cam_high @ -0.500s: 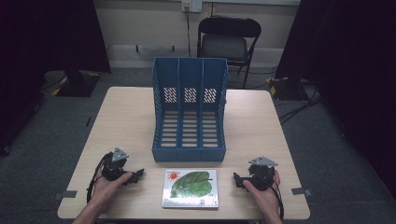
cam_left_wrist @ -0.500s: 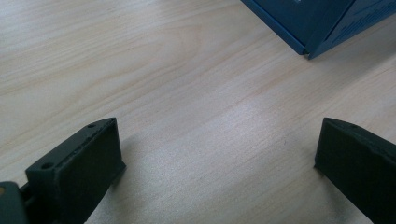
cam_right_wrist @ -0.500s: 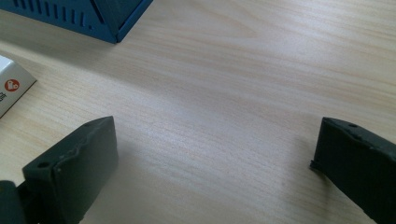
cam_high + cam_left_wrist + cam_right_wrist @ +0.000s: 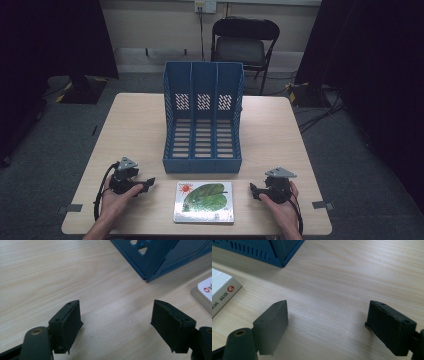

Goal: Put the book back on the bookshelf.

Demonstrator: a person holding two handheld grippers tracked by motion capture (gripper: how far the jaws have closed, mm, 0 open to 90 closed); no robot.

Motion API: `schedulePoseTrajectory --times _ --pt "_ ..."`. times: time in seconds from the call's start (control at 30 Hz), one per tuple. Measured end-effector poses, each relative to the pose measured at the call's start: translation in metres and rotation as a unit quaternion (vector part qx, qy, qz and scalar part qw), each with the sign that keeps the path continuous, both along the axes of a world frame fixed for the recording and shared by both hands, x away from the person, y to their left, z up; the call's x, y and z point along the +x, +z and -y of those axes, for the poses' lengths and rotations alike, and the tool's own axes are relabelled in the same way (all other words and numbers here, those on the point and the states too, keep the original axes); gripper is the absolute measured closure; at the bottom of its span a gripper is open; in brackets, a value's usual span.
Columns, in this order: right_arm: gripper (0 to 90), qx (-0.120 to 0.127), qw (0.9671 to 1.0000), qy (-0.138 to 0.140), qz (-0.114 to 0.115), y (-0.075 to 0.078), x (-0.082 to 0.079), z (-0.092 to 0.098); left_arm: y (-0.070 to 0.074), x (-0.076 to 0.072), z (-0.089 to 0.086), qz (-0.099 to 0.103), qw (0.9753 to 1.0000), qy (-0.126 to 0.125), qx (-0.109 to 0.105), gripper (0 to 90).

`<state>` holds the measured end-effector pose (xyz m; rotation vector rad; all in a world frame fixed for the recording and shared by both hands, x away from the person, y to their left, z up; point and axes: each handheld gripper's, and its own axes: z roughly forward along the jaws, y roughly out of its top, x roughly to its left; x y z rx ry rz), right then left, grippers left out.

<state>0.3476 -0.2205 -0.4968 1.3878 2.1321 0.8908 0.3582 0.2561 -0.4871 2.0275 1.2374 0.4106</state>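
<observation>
Left of the book, the left gripper rests low over the pale wooden worktop, held in the person's left hand, its jaws spread wide with only bare wood between them. Its tips point toward the book and stay clear of its edge. The book lies flat, cover up with a green leaf and a red sun, just in front of the blue three-slot file rack, near but not touching it. Right of the book, the right gripper sits in the right hand, jaws likewise released and empty, tips near the book's right edge.
</observation>
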Motion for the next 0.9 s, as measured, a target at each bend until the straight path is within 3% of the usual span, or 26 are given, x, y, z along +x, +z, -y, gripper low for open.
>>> schedulePoseTrajectory --times 0.1,0.23,0.3,0.37,0.53,0.57,0.63,0.7,0.77,0.83,0.9 --pt "18.6 -0.006 1.0000 0.008 0.001 0.001 -0.002 -0.003 0.004 -0.003 0.005 0.000 0.9999 -0.013 0.006 24.5" --pt "24.3 0.003 0.9997 0.024 -0.004 0.004 -0.005 -0.008 0.010 -0.007 0.011 -0.010 0.9994 -0.028 -0.017 26.3" --pt "28.6 0.014 0.9988 0.048 -0.004 0.007 -0.008 -0.012 0.012 -0.009 0.015 -0.005 0.9992 -0.037 -0.012 28.0" --pt "29.3 0.017 0.9985 0.053 -0.005 0.008 -0.009 -0.014 0.013 -0.012 0.020 -0.006 0.9989 -0.041 -0.021 29.1" --pt "35.6 0.023 0.9974 0.067 0.008 0.015 -0.018 -0.021 0.017 -0.019 0.031 0.010 0.9975 -0.069 -0.004 29.7" --pt "36.2 0.023 0.9969 0.075 0.005 0.017 -0.021 -0.025 0.017 -0.020 0.036 0.003 0.9963 -0.086 -0.006 29.8" --pt "36.1 0.025 0.9965 0.079 0.005 0.018 -0.023 -0.027 0.018 -0.023 0.039 0.002 0.9960 -0.090 -0.004 30.2" --pt "35.3 0.032 0.9948 0.096 0.008 0.021 -0.026 -0.033 0.019 -0.025 0.043 0.002 0.9949 -0.101 0.001 30.3" --pt "34.3 0.041 0.9919 0.120 0.010 0.026 -0.033 -0.042 0.020 -0.025 0.046 -0.009 0.9934 -0.114 -0.010 32.3" --pt "33.5 0.045 0.9914 0.122 0.009 0.027 -0.035 -0.045 0.021 -0.027 0.050 -0.009 0.9933 -0.114 -0.020 32.2" --pt "32.1 0.051 0.9875 0.149 0.009 0.031 -0.043 -0.058 0.022 -0.027 0.052 -0.016 0.9916 -0.126 -0.024 34.8"
